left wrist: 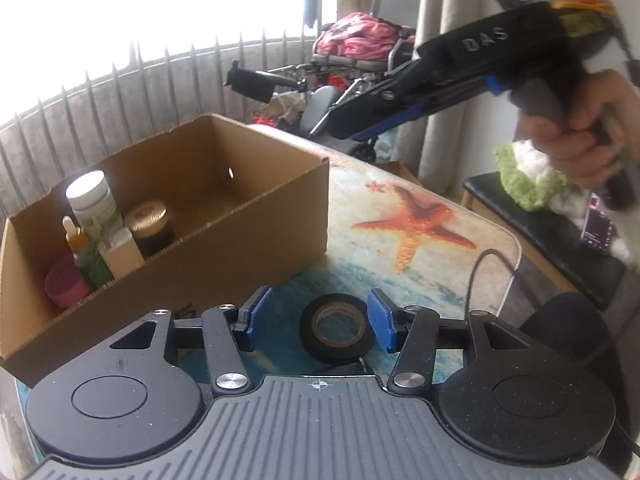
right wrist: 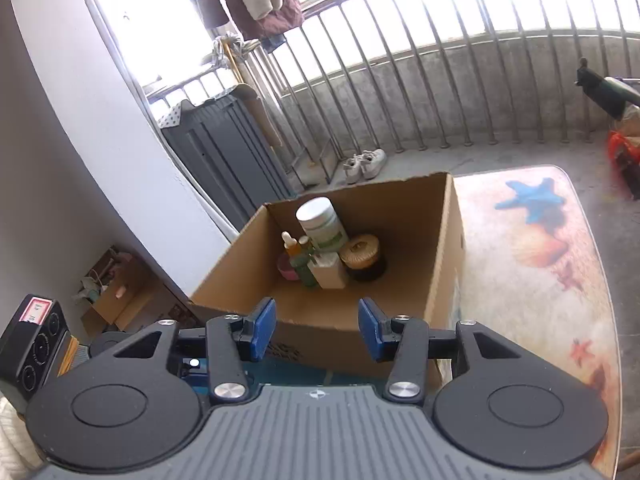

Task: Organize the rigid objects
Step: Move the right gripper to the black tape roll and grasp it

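Heads up on a few things before you go for that roll of black tape (left wrist: 335, 330). It's lying flat on the table, near the edge closest to you, just in front of the cardboard box (left wrist: 256, 216). Your left gripper (left wrist: 320, 320) has it framed between the fingers (left wrist: 260, 316), which are partway open with nothing in them; the pads aren't touching the roll, and the gap looks only a bit wider than the tape, with the right-hand pad sitting closer.

So the main risk: if you drop down off-centre, one finger lands on top of the roll or nudges it sideways on the tablecloth instead of straddling it. Opening a little wider first would help, I reckon.

Second thing, there's a grey cable (left wrist: 476, 276) looping over the table edge just off to the right of the tape. Easy to snag on the way in or out.

Your right gripper (right wrist: 318, 328) is up over the near wall of the box, fingers also partly open and empty. The bottles and jars (right wrist: 328, 248) are bunched upright in the box's far left corner, so a tape dropped in carelessly could topple the thin dropper bottle (right wrist: 291, 246). The right half is free; aim there. And watch the two grippers don't bump over the box.
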{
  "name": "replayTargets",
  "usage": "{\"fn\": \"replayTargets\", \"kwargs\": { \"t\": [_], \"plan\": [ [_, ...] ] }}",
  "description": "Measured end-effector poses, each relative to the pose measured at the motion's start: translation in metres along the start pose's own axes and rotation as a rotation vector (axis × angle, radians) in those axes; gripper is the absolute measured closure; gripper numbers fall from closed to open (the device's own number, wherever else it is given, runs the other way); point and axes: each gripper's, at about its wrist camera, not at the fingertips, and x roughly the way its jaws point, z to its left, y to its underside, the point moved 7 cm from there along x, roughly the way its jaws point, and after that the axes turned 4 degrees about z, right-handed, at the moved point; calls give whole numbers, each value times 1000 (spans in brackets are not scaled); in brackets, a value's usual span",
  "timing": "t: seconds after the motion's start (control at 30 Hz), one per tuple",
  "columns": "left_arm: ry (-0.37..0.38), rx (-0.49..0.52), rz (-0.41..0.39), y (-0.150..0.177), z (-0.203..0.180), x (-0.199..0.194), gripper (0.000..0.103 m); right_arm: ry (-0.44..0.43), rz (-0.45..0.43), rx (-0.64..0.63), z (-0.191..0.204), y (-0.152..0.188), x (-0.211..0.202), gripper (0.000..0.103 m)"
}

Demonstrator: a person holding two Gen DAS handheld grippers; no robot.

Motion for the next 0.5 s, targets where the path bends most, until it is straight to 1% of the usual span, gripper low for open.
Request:
{"fn": "replayTargets", "kwargs": {
  "t": [0.07, 0.13, 0.17, 0.23, 0.33, 0.4, 0.43, 0.5],
  "plan": [
    [-16, -38, 15, 15, 4, 11, 52, 67, 6, 5, -9, 23, 3, 54],
    [1, -99, 45, 19, 12, 26, 53, 105, 23, 33, -19, 42, 14, 54],
    [-3, -118, 57, 21, 19, 38, 55, 110, 49, 63, -25, 54, 23, 54],
    [-37, -106, 82, 24, 21, 53, 55, 104, 82, 111, -35, 72, 34, 55],
    [-28, -126, 139, 27, 24, 70, 57, 106, 113, 147, -43, 91, 44, 54],
    [-57, -106, 124, 25, 26, 73, 58, 115, 114, 143, -45, 95, 48, 55],
    [-61, -99, 121, 25, 24, 73, 62, 116, 120, 141, -46, 96, 50, 55],
    [-42, -98, 117, 24, 21, 73, 84, 94, 136, 148, -45, 102, 54, 54]
  ]
}}
